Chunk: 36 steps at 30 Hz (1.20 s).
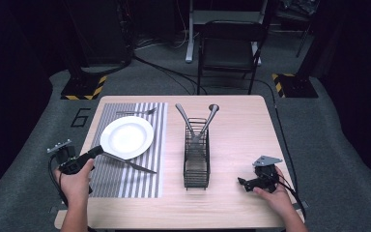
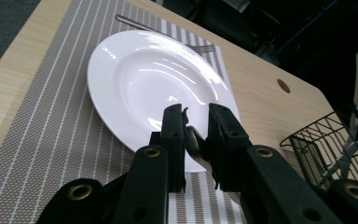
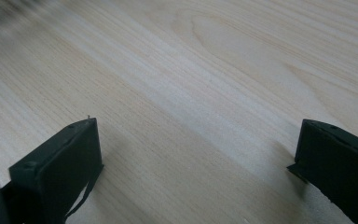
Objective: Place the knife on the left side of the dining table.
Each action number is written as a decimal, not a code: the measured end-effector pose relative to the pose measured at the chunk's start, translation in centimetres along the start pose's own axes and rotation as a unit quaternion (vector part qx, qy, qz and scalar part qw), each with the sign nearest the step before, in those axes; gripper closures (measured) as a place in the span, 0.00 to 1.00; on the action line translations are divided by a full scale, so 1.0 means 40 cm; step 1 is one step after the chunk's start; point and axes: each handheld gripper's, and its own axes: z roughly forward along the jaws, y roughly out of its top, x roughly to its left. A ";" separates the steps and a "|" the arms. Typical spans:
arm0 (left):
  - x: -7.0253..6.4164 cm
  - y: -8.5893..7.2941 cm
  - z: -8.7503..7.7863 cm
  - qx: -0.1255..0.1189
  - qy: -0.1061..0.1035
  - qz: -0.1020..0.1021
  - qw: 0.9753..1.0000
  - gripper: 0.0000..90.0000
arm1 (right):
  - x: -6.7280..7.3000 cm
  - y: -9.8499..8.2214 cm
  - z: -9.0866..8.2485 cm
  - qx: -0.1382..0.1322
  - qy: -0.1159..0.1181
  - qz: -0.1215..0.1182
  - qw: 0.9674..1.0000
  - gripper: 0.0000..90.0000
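A table knife (image 1: pixel 131 165) lies slanted on the striped placemat (image 1: pixel 140 186), just right of the white plate (image 1: pixel 126 137). Its handle end sits between the jaws of my left gripper (image 1: pixel 96 151) at the mat's left edge. In the left gripper view the handle (image 2: pixel 196 144) lies in the narrow gap of the left gripper (image 2: pixel 196 112), touching one pad with a thin slit at the other, in front of the plate (image 2: pixel 144 79). My right gripper (image 1: pixel 244 182) rests near the table's front right, its jaws wide apart (image 3: pixel 196 135) over bare wood.
A fork (image 1: pixel 135 112) lies on the mat beyond the plate. A black wire caddy (image 1: pixel 196 159) stands mid-table with two utensils (image 1: pixel 200 121) leaning out of it. A black chair (image 1: pixel 229 48) stands behind the table.
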 end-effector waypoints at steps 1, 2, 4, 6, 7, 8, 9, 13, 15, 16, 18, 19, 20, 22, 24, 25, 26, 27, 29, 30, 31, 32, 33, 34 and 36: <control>0.007 -0.002 0.001 0.001 0.001 0.001 1.000 0.85 | 0.000 0.000 0.000 0.000 0.000 0.000 1.000 0.00; 0.014 -0.006 0.002 0.003 0.004 0.000 1.000 0.85 | 0.000 0.000 0.000 0.000 0.000 0.000 1.000 0.00; 0.020 -0.009 0.004 0.002 0.005 -0.005 1.000 0.84 | 0.000 0.000 0.000 0.000 0.000 0.000 1.000 0.00; 0.035 -0.013 0.006 0.009 0.007 -0.005 1.000 0.84 | 0.000 0.000 0.000 0.000 0.000 0.000 1.000 0.00; 0.047 -0.017 0.011 0.008 0.008 -0.011 1.000 0.84 | 0.000 0.000 0.000 0.000 0.000 0.000 1.000 0.00; 0.050 -0.020 0.014 0.005 0.009 -0.018 1.000 0.84 | 0.000 0.000 0.000 0.000 0.000 0.000 1.000 0.00; 0.055 -0.021 0.015 0.010 0.009 -0.022 1.000 0.84 | 0.000 0.000 0.000 -0.001 0.000 0.000 1.000 0.00; 0.075 -0.028 0.023 0.012 0.007 -0.026 1.000 0.83 | 0.000 0.000 0.000 0.000 0.000 0.000 1.000 0.00; 0.085 -0.032 0.027 0.016 0.009 -0.025 1.000 0.83 | 0.000 0.000 0.000 0.000 0.000 0.000 1.000 0.00; 0.085 -0.032 0.027 0.016 0.009 -0.025 1.000 0.83 | 0.000 0.000 0.000 0.000 0.000 0.000 1.000 0.00; 0.092 -0.037 0.031 0.016 0.013 -0.030 0.999 0.82 | 0.000 0.000 0.000 0.000 0.000 0.000 1.000 0.00; 0.098 -0.043 0.034 0.017 0.016 -0.037 0.999 0.82 | 0.000 0.000 0.000 0.000 0.001 0.000 1.000 0.00; 0.103 -0.045 0.037 0.016 0.017 -0.037 0.999 0.82 | 0.000 0.000 0.000 -0.001 0.000 0.000 1.000 0.00; 0.108 -0.049 0.040 0.016 0.020 -0.042 0.999 0.82 | 0.000 0.000 0.000 0.000 0.000 0.000 1.000 0.00; 0.115 -0.051 0.044 0.016 0.017 -0.038 0.999 0.82 | 0.000 0.000 0.000 0.000 0.000 0.000 1.000 0.00; 0.118 -0.052 0.045 0.018 0.016 -0.036 0.999 0.82 | 0.000 0.000 0.000 -0.001 0.000 0.000 1.000 0.00; 0.121 -0.052 0.047 0.018 0.015 -0.038 0.999 0.81 | 0.000 0.000 0.000 -0.001 0.000 0.000 1.000 0.00; 0.123 -0.053 0.049 0.017 0.015 -0.040 0.999 0.81 | 0.000 0.000 0.000 0.000 0.000 0.000 1.000 0.00; 0.131 -0.056 0.052 0.022 0.017 -0.042 0.999 0.81 | 0.000 0.000 0.000 0.000 0.000 0.000 1.000 0.00; 0.133 -0.058 0.054 0.022 0.018 -0.046 0.999 0.81 | 0.000 0.000 0.000 0.000 0.000 0.000 1.000 0.00; 0.135 -0.059 0.056 0.023 0.019 -0.049 0.998 0.81 | 0.000 0.000 0.000 0.000 0.000 0.000 1.000 0.00; 0.138 -0.061 0.057 0.023 0.018 -0.047 0.998 0.81 | 0.000 0.000 0.000 0.000 0.000 0.000 1.000 0.00; 0.140 -0.062 0.057 0.024 0.019 -0.046 0.998 0.81 | 0.000 0.000 0.000 0.000 0.000 0.000 1.000 0.00; 0.141 -0.063 0.058 0.022 0.020 -0.045 0.999 0.81 | 0.000 0.000 0.000 0.000 0.000 0.000 1.000 0.00; 0.143 -0.066 0.058 0.026 0.024 -0.044 0.998 0.81 | 0.000 0.000 0.000 -0.001 0.000 0.000 1.000 0.00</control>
